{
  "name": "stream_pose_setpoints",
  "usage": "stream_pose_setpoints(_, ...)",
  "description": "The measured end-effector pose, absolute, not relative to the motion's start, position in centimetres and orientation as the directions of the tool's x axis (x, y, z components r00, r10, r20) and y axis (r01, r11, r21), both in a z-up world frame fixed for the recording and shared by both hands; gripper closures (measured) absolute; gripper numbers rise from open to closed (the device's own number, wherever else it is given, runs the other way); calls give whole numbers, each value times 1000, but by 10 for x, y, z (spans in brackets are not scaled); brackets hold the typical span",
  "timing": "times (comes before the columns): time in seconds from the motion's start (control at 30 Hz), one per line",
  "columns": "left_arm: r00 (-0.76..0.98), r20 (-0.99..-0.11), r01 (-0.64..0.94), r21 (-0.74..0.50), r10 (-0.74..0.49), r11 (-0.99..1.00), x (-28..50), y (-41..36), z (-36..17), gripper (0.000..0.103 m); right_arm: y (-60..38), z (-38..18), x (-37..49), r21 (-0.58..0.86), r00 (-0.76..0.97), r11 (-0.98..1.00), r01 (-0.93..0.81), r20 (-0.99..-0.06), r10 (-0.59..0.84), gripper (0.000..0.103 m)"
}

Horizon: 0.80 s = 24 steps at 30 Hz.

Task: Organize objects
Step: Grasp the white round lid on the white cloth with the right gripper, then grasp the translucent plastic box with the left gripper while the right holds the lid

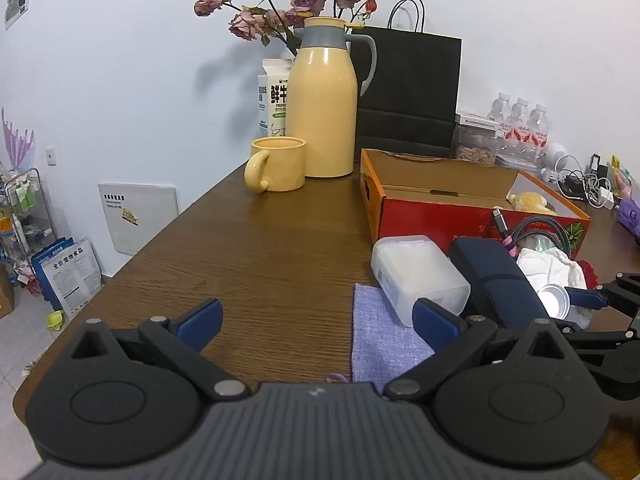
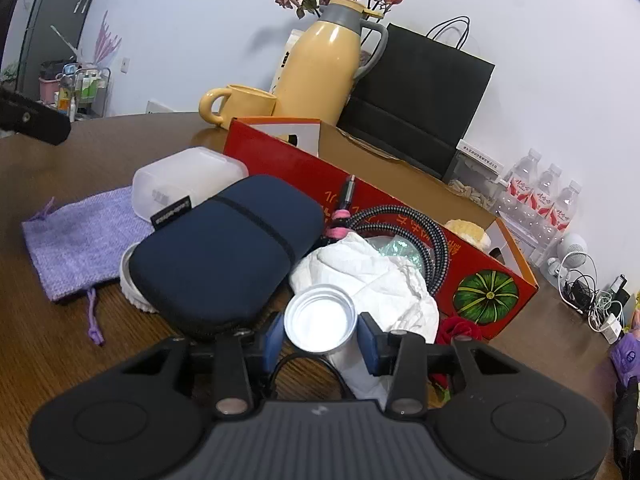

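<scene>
The right claw [image 2: 320,338] holds a small silver tin [image 2: 320,317], its blue pads pressed to the rim on either side, mouth facing the camera. The tin sits just above the crumpled white paper [image 2: 384,284], beside the navy pouch [image 2: 224,252]. The red box [image 2: 400,216] lies straight ahead and slightly right of this claw, its long axis running away to the right, open top facing up; so the carry likely goes forward and up over the near wall. The left claw [image 1: 318,320] hangs wide and empty over the surface [image 1: 260,248], near the purple cloth [image 1: 380,336] and clear tub [image 1: 416,276], farther from the box.
</scene>
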<state>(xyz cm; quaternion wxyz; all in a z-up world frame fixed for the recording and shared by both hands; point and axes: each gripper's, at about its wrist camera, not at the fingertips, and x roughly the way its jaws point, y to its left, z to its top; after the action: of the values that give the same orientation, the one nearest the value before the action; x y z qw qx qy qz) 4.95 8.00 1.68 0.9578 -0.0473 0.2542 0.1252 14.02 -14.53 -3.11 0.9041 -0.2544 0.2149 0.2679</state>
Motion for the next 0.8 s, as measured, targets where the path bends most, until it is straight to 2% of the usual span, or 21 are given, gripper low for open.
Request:
stream_pose_setpoints(0.23,835,-508,-260,-30,209,965,51,79,13,0,-150,-28,139,-335,769,733,-591,-508,388,65)
stream_pose_setpoints(0.47,828,-530,-234,-29,183,972,63,70,7,0,-171,-18,136,-267,817,808,-526,-421,393,65)
stream_pose_setpoints(0.57,827,-533,-229,-29,178,973,76,66,8,0,-177,-15,133,-256,839,828,-499,-381,388,65)
stream_pose_setpoints(0.8,811,-559,-241,-50,173,969,122,57,8,0,-188,-12,138,-198,843,853,-483,-369,392,65)
